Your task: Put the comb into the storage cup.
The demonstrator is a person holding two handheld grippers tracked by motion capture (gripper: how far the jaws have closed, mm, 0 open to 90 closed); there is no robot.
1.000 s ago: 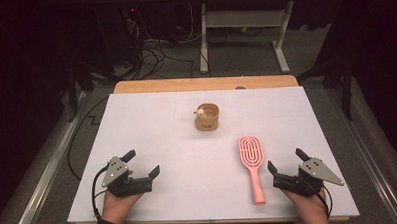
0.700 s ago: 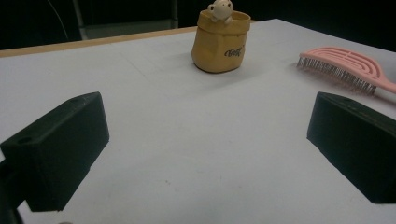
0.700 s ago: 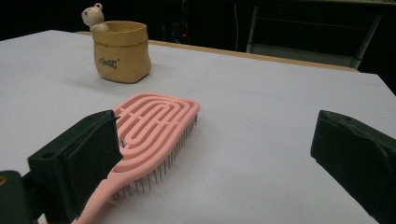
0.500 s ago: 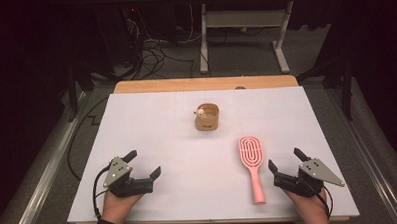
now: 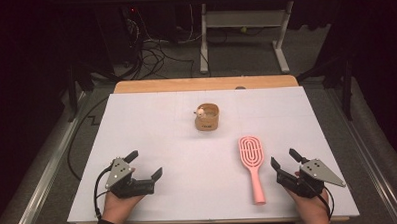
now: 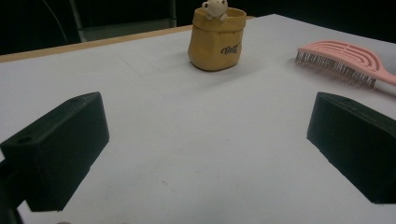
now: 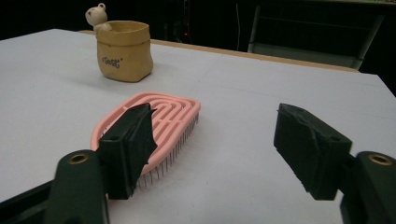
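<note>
Right gripper (image 5: 284,162) rests at table's near right edge, jaws partly apart, just been closing, nothing between them. Pink hairbrush (image 5: 252,163) lies flat just left of it, untouched. Left gripper (image 5: 145,165) wide open, empty, near left.

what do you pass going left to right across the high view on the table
left gripper → yellow pot with a little bear on its rim → pink hairbrush → right gripper
</note>
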